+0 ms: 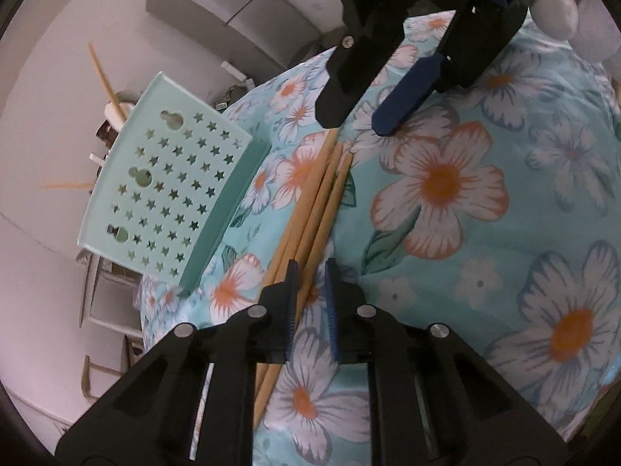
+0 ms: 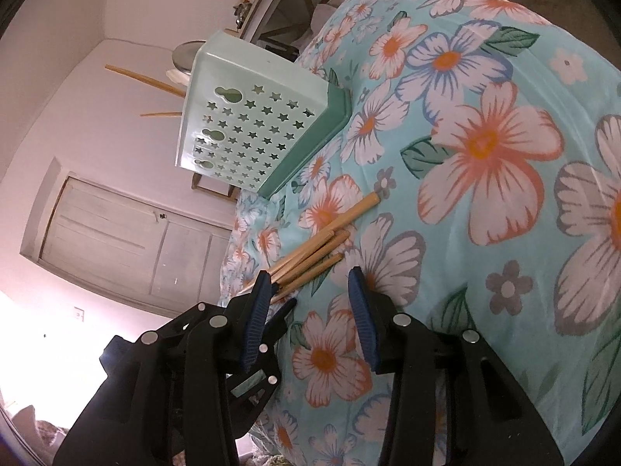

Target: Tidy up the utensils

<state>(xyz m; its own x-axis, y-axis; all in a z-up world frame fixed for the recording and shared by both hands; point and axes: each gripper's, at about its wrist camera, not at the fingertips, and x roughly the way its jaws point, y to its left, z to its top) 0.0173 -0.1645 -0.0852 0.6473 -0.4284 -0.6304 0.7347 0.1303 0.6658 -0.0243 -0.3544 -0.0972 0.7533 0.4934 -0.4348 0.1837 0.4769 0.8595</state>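
Observation:
Several wooden chopsticks (image 1: 314,202) lie bundled on the floral tablecloth, beside a mint-green utensil holder (image 1: 167,198) with star holes. My left gripper (image 1: 312,272) is open, its pads straddling the near part of the bundle; one stick lies between them. My right gripper (image 1: 357,116) is open above the bundle's far ends. In the right wrist view the right gripper (image 2: 310,283) is open over the cloth, its left pad next to the chopsticks (image 2: 322,240). The holder (image 2: 256,124) stands beyond, with chopsticks (image 2: 147,77) sticking out of its top.
The floral cloth (image 1: 485,272) covers the table; its edge drops off left of the holder. A grey cabinet (image 1: 233,7) and wooden furniture stand beyond the edge. A white door (image 2: 124,240) shows in the right wrist view.

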